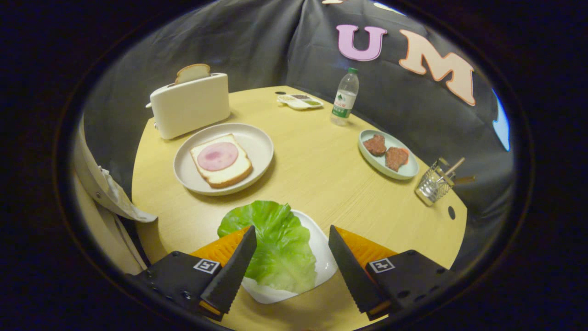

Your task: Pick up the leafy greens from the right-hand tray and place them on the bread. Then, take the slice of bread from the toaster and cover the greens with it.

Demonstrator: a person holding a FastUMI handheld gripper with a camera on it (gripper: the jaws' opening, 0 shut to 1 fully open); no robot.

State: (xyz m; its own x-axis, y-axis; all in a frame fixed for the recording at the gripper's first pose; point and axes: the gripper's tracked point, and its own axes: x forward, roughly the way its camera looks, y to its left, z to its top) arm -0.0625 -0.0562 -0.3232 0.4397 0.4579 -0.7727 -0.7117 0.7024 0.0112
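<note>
- Toaster (190,108) with its slice (193,72) stands just behind the round plate (257,138), which carries bread (229,172) topped with ham (217,156)
- Nearer than that plate, the lettuce (275,239) lies on a white tray (326,262), between the spread-open fingers of the gripper (294,264)
- I'd lower further, pinch the leaf's thick middle, not the tray rim
- Right of the plate, a meat dish (404,172) sits well apart; keep clear
</note>
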